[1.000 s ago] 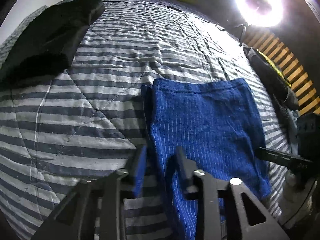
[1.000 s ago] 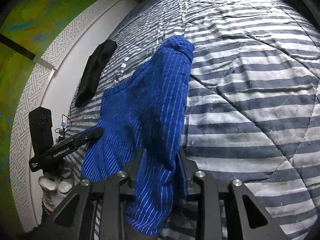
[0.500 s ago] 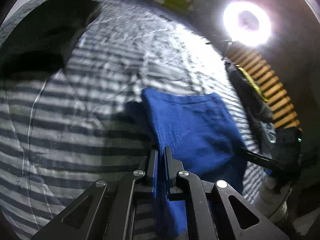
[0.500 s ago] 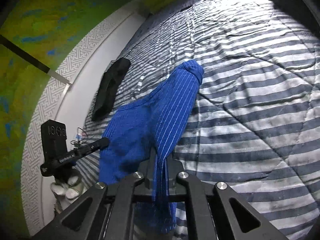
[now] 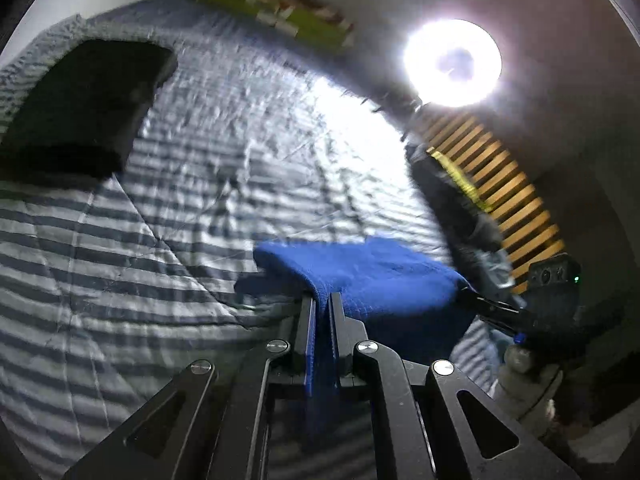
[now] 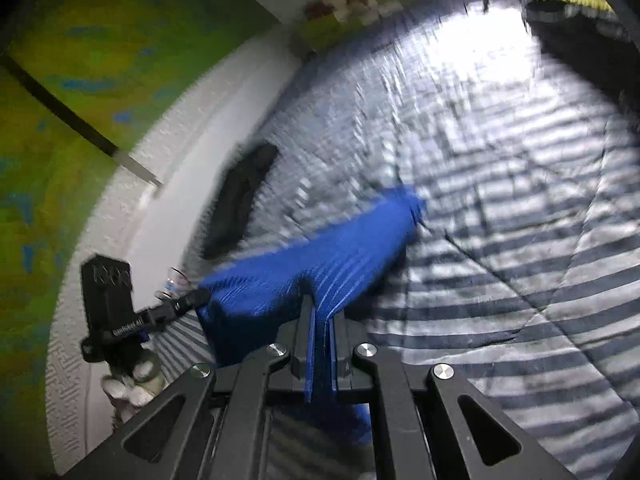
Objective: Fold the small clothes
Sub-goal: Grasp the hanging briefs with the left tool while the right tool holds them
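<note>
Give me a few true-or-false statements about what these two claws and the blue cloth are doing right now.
1. The left claw is shut on the blue garment. True.
2. The right claw is open and holds nothing. False: it too is clamped on the blue garment.
3. The bedcover is plain white. False: it is grey-and-white striped.
4. A dark garment lies apart from the blue one. True.
5. A round lamp is lit beyond the bed. True.
</note>
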Available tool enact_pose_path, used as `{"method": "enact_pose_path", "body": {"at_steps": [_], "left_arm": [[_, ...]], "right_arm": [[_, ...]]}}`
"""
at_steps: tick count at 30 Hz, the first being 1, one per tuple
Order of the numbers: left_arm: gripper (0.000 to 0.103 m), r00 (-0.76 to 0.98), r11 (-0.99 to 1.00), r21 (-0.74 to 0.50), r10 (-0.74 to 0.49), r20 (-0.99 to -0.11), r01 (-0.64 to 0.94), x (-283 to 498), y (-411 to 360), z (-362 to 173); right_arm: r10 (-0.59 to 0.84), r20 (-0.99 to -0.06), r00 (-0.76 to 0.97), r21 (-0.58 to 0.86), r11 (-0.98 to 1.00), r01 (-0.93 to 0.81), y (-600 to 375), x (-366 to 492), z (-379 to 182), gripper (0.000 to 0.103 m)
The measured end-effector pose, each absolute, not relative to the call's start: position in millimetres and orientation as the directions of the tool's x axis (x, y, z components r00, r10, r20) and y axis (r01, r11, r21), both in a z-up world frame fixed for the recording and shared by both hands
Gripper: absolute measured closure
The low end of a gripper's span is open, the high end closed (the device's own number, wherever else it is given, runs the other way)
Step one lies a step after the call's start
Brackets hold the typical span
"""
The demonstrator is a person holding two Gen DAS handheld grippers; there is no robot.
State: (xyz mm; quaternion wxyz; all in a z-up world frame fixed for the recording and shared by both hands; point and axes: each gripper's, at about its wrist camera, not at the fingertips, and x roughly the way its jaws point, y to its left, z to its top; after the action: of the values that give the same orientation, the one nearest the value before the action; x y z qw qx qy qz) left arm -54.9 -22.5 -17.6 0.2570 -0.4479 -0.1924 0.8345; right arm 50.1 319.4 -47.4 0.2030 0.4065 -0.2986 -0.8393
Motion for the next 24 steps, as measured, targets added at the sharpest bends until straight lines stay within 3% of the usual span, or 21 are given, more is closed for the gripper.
{"method": "enact_pose_path", "body": {"at_steps": [6,11,16,24], "left_arm": [[0.098,-0.464,-0.742,-0.619,0.656,-0.595,-0.257,5,-30,13],[0.098,-0.375,-0.729,-0.648,0.677,-0.633,-0.221,25,-35,11],[0.098,-0.298,-0.756,-0.644,0.645,-0.704,-0.116,-41,-27,-28],[0.097,-0.251,-0.854,-0.519,0.512,-0.821,-0.044,-153,1,-85]], "right_arm": [[-0.602,-0.504,-0.620,0.678,-0.720,0.148,322,112,-3,0.098],[-0.612,-0.507,-0.607,0.692,-0.709,0.137,318,148,6,0.098],[-0.599,-0.564,-0.569,0.709,-0.704,0.039,326,106,-28,0.098],[-0.582,-0.641,-0.499,0.725,-0.674,-0.145,348,10,-104,0.098]]}}
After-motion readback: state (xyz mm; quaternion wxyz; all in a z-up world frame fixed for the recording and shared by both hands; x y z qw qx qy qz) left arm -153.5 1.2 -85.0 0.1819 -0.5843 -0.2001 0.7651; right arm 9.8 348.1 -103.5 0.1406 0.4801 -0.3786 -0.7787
